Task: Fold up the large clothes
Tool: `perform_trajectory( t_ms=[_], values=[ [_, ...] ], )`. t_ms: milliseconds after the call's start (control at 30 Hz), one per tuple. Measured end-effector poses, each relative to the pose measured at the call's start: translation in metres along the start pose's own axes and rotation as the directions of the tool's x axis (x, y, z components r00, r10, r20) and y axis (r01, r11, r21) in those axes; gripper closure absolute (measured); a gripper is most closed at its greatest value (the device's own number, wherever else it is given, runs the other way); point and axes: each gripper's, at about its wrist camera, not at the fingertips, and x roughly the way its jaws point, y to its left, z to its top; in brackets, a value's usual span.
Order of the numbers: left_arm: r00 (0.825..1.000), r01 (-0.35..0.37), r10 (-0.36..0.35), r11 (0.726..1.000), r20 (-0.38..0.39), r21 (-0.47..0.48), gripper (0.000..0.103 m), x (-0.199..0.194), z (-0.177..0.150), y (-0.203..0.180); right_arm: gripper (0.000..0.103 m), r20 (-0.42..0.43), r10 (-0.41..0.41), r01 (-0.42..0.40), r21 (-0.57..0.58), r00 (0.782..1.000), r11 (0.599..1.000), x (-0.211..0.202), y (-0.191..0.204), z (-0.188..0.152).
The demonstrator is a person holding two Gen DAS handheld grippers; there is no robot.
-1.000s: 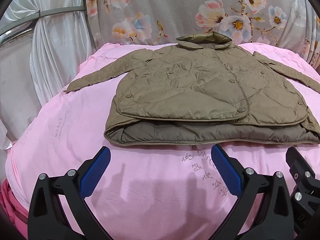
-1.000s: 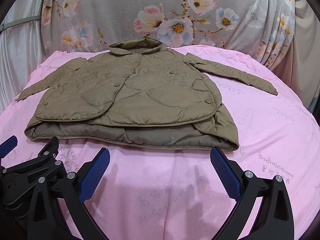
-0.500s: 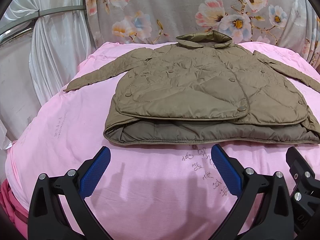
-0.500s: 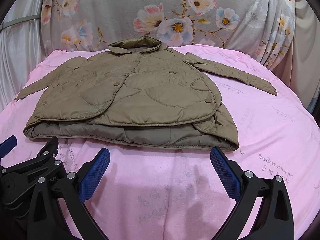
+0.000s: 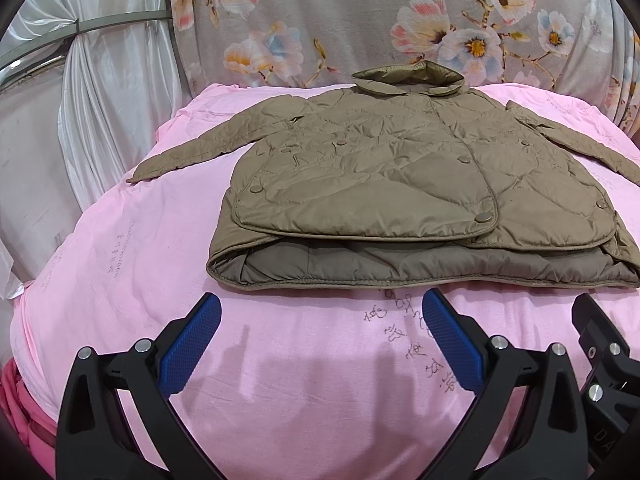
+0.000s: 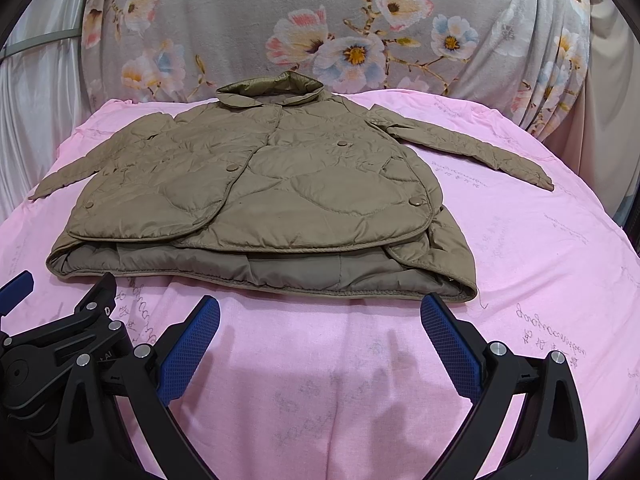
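The left gripper [image 5: 320, 320] hangs wide open and empty over the pink sheet [image 5: 120, 280], just short of the olive quilted jacket [image 5: 400, 176], whose right sleeve runs out of that view. The right gripper [image 6: 320, 322], equally spread and empty, hovers beside it. Nothing has shifted noticeably since a second ago.

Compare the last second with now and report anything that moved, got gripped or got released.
Nothing visibly changed. The quilted olive jacket lies flat on the pink sheet with both sleeves spread, and the left gripper and right gripper hang open just short of its hem, holding nothing.
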Motion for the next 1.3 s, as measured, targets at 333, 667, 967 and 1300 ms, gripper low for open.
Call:
perform_trajectory(
  t_ms=[333, 667, 967, 1300],
  values=[
    [1.0, 0.001, -0.001, 1.0, -0.002, -0.001, 0.005, 0.0, 0.0, -0.001, 0.005, -0.001, -0.001, 0.001, -0.001, 1.0, 1.0, 0.0, 0.001, 0.0],
    [1.0, 0.001, -0.001, 1.0, -0.002, -0.002, 0.005, 0.001, 0.0, -0.001, 0.005, 0.0, -0.003, 0.003, -0.001, 1.0, 1.0, 0.0, 0.001, 0.0],
    [1.0, 0.009, -0.009, 1.0, -0.004, -0.004, 0.005, 0.001, 0.0, -0.004, 0.005, 0.001, -0.003, 0.003, -0.001, 1.0, 1.0, 0.0, 0.001, 0.0],
    [0.989, 0.145, -0.143, 0.987, 0.029, -0.064, 0.005, -0.008, 0.025, 0.016, 0.005, 0.101, 0.037, -0.045, 0.077, 0.994, 0.996, 0.0, -0.055, 0.042]
  ],
)
